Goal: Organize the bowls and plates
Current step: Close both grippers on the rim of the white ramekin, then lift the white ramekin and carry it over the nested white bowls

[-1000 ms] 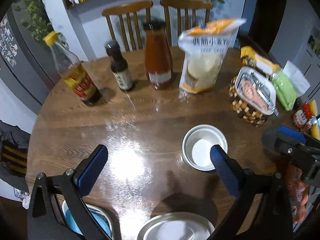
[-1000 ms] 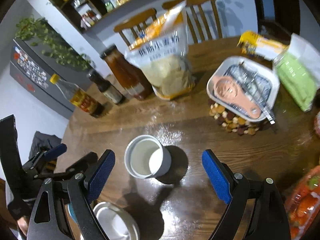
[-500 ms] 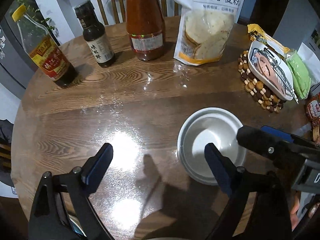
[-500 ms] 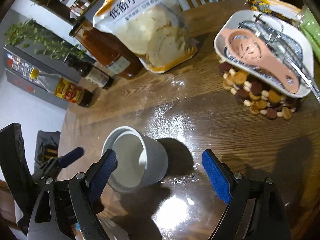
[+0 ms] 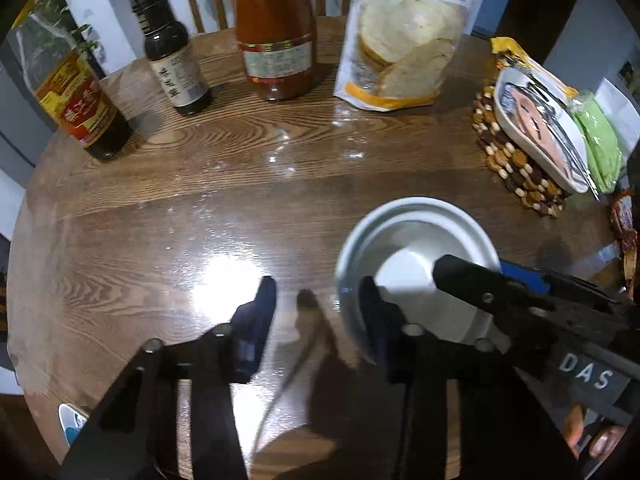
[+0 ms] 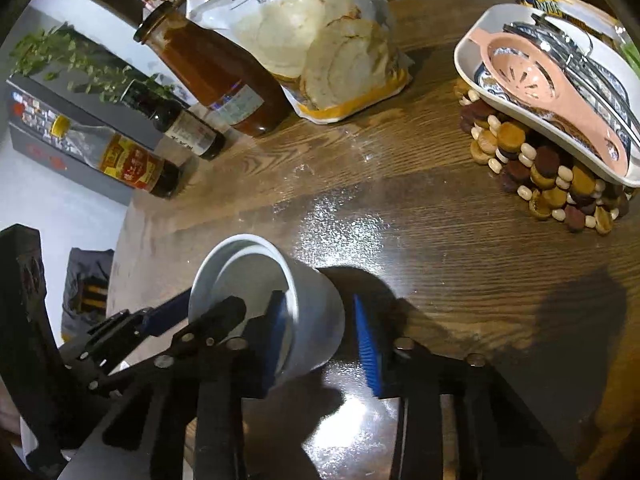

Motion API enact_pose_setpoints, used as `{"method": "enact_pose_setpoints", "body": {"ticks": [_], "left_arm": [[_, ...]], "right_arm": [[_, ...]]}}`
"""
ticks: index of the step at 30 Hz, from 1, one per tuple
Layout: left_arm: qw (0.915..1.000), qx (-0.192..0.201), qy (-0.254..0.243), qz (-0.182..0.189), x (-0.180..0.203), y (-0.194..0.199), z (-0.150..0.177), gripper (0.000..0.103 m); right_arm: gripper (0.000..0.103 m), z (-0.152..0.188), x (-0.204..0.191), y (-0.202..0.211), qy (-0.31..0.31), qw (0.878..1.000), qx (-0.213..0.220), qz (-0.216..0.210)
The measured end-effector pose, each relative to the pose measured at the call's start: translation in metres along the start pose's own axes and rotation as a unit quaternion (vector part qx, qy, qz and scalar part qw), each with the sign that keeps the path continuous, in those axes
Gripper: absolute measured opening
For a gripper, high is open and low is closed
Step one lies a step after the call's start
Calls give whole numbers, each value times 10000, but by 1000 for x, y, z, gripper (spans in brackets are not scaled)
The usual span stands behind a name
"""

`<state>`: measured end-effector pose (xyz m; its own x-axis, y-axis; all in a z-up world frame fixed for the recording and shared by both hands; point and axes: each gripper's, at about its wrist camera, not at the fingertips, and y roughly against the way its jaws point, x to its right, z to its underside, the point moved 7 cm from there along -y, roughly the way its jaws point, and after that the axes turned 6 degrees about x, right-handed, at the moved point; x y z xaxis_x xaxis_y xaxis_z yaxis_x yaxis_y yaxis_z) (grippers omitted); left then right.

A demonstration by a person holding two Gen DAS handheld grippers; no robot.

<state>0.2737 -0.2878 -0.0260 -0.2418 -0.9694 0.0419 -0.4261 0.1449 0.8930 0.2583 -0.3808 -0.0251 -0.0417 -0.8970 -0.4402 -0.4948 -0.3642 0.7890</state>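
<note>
A white bowl [image 5: 412,248] stands on the round wooden table [image 5: 200,184]; it also shows in the right wrist view [image 6: 280,300]. My right gripper [image 6: 320,340] has narrowed around its near wall, one finger inside the rim and one outside; whether the pads press the wall is unclear. My left gripper [image 5: 316,312] is partly closed and empty, its right finger at the bowl's left rim. The right gripper crosses the left wrist view [image 5: 520,300] over the bowl.
Three bottles [image 5: 276,28], a flour bag [image 5: 404,36] and a dish of utensils [image 5: 540,128] on a beaded trivet stand at the table's far side. A green packet [image 5: 600,144] lies at the right edge. A blue-and-white dish edge [image 5: 72,420] shows bottom left.
Both grippers moved forward and down to the bowl. Both have narrowed their fingers, the right one around the bowl's wall. The plates near the front edge have left the view.
</note>
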Motion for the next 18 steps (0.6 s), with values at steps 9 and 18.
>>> {"method": "enact_pose_setpoints", "body": {"ticks": [9,18], "left_arm": [[9999,-67,-82,121,16,-10,4,19],[9997,17,-119,216,15,-6,6,18]], "right_arm": [[26,2,-8,-5,185,9997,169,58],[22,4,-9,3,217,9988,413,130]]}}
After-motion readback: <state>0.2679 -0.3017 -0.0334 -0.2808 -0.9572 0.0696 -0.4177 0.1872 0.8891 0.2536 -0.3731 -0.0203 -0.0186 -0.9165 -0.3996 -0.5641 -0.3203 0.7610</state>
